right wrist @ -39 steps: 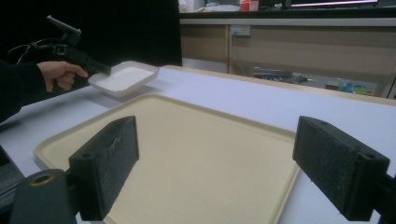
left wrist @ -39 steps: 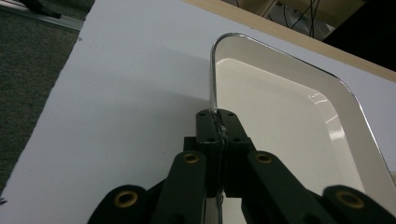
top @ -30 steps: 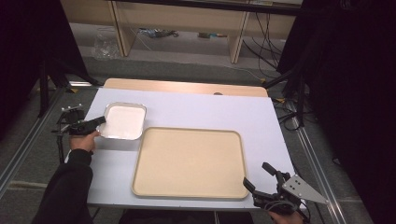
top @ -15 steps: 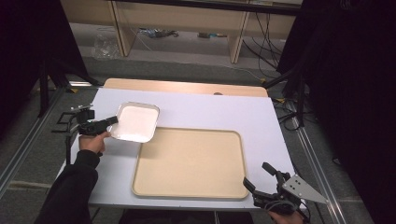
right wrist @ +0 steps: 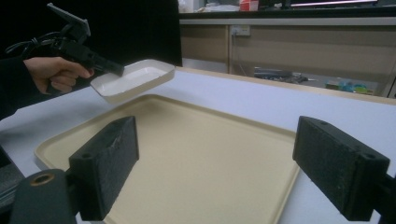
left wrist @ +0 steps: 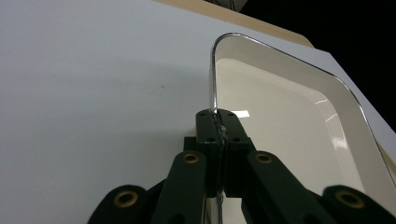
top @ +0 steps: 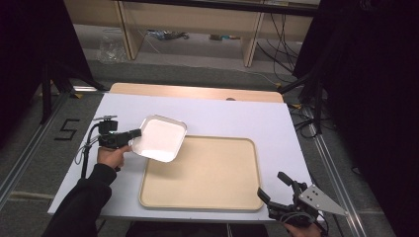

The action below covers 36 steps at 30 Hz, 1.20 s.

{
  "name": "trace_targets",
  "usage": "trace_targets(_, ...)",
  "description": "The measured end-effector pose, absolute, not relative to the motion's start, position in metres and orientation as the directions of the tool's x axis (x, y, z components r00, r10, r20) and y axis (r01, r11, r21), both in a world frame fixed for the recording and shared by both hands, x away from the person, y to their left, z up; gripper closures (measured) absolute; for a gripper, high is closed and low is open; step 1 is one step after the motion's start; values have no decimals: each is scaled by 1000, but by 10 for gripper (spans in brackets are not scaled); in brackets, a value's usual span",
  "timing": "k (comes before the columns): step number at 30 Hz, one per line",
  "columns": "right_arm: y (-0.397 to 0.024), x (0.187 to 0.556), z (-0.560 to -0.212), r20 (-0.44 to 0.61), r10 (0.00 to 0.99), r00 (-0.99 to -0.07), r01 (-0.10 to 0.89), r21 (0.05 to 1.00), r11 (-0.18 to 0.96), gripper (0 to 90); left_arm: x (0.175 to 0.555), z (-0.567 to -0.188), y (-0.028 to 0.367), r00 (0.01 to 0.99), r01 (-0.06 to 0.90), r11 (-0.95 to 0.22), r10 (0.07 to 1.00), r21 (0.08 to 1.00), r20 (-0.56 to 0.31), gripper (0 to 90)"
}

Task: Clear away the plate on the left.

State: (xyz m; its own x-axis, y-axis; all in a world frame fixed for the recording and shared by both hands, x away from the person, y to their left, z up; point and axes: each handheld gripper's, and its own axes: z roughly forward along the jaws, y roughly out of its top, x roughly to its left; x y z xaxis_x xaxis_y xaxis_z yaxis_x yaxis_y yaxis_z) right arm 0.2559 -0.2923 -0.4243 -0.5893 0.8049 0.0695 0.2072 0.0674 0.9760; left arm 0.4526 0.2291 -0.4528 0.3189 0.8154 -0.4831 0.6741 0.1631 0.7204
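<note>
One hand-held gripper [top: 132, 134] (left) clamps the white dish [top: 160, 138] rim.

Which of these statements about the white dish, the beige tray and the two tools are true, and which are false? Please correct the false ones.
1. The left tool grips the white dish by its rim. True.
2. The white dish lies flat inside the beige tray. False: it is held tilted in the air, over the tray's near-left corner.
3. The right tool has its jaws shut. False: they stand wide open.
4. The beige tray rests on the white table. True.
5. The right tool holds the tray. False: it holds nothing.
</note>
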Motion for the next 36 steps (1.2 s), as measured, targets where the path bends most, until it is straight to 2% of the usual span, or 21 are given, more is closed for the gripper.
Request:
trace_targets(1,-291,257,-425,79,800,-594,192,980,46,152,452,-453,224,328,676,148,817,722,-475,887)
trace_targets(4,-292,256,-424,70,800,-595,217,973,77,152,449,-456,210,350,693,115,809,711,-472,887)
trace_targets(5,-291,254,-424,97,798,-595,243,968,63,152,449,-456,206,360,697,108,802,709,-476,887)
trace_targets(10,-292,256,-425,73,802,-593,205,977,63,152,444,-456,185,409,699,65,780,712,-473,887)
trace_targets(11,-290,255,-424,100,797,-595,237,970,55,152,443,-456,181,418,701,58,774,711,-475,887)
trace_targets(13,-290,255,-424,99,796,-597,238,970,58,152,441,-457,175,435,702,37,768,712,-469,887)
trace_targets(15,-291,256,-425,79,797,-599,206,977,58,152,440,-458,168,443,704,26,765,710,-468,887)
trace_targets(36,-292,256,-424,60,802,-595,214,973,86,152,426,-481,117,480,745,-67,745,664,-463,886)
